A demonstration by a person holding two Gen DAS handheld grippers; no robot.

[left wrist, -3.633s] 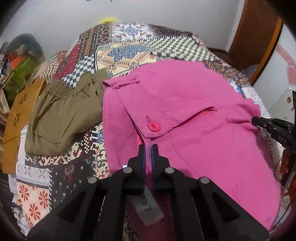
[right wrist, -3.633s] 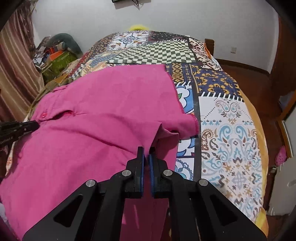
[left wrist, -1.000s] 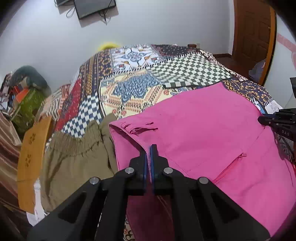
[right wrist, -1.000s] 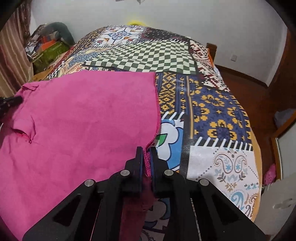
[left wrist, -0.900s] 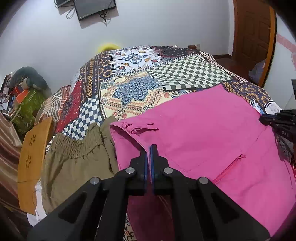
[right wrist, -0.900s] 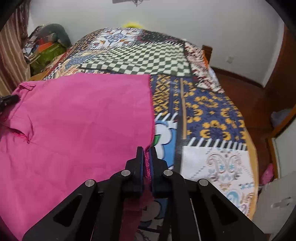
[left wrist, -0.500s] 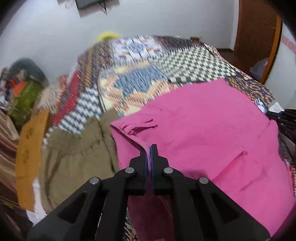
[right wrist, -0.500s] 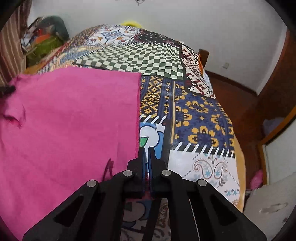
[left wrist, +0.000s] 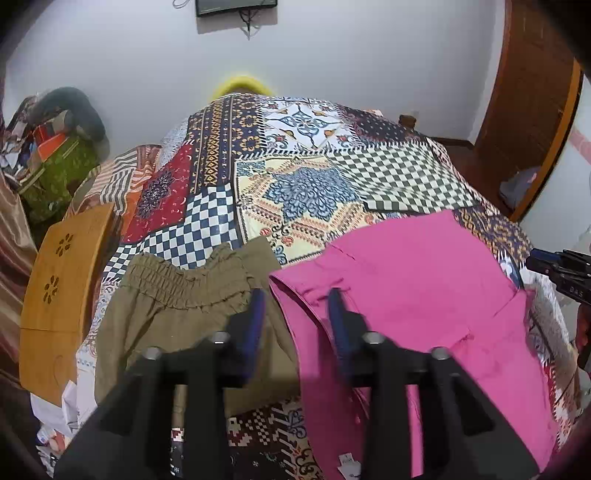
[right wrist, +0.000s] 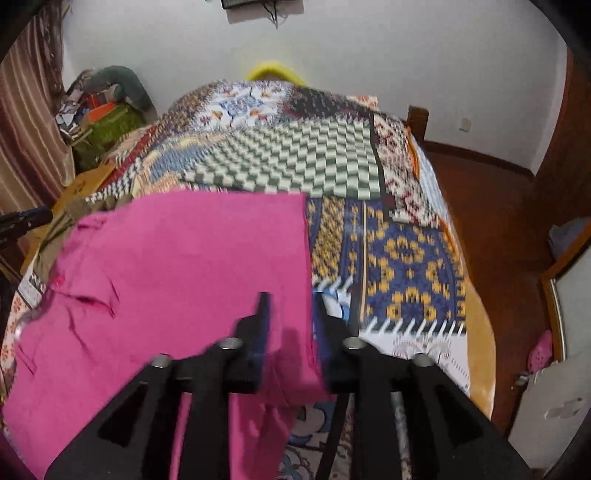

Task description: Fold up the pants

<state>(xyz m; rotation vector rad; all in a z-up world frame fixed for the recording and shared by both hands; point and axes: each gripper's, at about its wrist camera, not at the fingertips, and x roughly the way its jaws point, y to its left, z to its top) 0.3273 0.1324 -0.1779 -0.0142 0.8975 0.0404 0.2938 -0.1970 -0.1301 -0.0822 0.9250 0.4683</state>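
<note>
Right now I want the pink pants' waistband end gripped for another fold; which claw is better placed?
Left claw: it hovers open over the pink pants waistband; the right claw is at the opposite edge.

Count, both wrist views: 2 garments on 1 patchwork bedspread (left wrist: 229, 206) – 1 pink pants (left wrist: 413, 295), 1 olive-green pants (left wrist: 170, 310). 2 grippers: left gripper (left wrist: 295, 317), right gripper (right wrist: 291, 325). 1 wooden board (left wrist: 62, 280) at bed's left edge. 1 wall screen (left wrist: 236, 5). 1 yellow object (left wrist: 242, 83), blurred, kind unclear
</note>
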